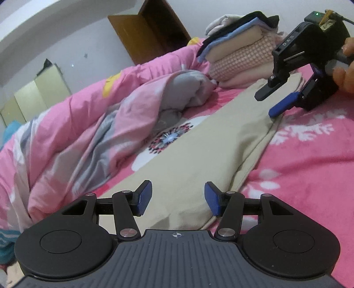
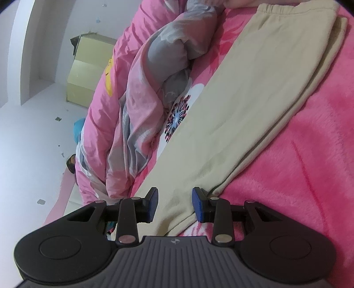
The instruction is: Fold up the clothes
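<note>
A pair of beige trousers [image 1: 199,141] lies flat and lengthwise on a pink fleece blanket [image 1: 309,159], folded leg over leg so that a second edge shows along one long side, with the elastic waistband [image 2: 287,8] at the far end in the right wrist view. Taking the trousers as the landmark: the left gripper [image 1: 178,198] hovers over one end of them, its blue pads [image 1: 145,197] apart at a middling width with only cloth beneath and nothing pinched between them. The right gripper [image 1: 271,103] sits at the opposite end, near one long edge, held by a hand [image 1: 345,66]; its jaws stand somewhat narrower, also apart, and in its own view the pads [image 2: 198,205] straddle the trouser fabric without pressing on it. Beside the trousers, along one long side, a pink and grey quilt [image 1: 106,124] is bunched up. Beyond the end where the right gripper sits, a stack of folded clothes [image 1: 241,44] rests on the blanket.
</note>
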`<state>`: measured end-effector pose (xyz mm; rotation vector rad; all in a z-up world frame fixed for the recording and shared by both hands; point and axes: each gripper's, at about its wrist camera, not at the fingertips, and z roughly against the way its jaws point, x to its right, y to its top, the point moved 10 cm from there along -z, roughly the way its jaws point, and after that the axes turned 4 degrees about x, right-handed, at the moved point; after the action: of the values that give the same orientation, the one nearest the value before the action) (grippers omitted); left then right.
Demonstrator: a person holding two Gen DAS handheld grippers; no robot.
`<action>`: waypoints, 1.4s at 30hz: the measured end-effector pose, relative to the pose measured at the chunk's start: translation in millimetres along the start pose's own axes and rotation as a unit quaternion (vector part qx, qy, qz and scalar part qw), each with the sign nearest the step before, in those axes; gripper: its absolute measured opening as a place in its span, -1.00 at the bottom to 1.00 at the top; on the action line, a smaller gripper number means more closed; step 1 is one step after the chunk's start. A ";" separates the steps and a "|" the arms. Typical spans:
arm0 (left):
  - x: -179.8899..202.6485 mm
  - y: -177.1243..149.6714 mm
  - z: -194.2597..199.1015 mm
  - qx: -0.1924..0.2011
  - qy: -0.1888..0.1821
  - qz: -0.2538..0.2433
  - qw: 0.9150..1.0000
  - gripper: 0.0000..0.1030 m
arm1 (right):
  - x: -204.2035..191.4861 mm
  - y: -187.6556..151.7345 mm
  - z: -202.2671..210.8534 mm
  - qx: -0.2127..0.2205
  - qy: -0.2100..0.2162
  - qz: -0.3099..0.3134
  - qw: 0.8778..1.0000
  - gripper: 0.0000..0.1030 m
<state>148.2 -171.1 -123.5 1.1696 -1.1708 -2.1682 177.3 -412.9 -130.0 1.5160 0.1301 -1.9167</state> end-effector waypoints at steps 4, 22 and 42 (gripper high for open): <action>-17.0 2.1 18.5 0.002 0.008 0.009 1.000 0.09 | 0.2 1.6 1.2 0.001 0.004 -0.003 1.000 -0.30; -22.9 -22.6 24.8 -0.066 0.030 -0.060 0.996 0.13 | -1.0 -0.6 0.4 -0.006 0.010 -0.003 1.000 -0.28; -14.3 -30.2 14.5 -0.093 0.017 -0.092 0.991 0.16 | -0.4 0.8 2.2 -0.006 0.016 -0.010 1.000 -0.27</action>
<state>145.3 -137.5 -137.3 1.2692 -0.8554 -2.3243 175.9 -414.4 -128.6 1.5425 0.1700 -1.9050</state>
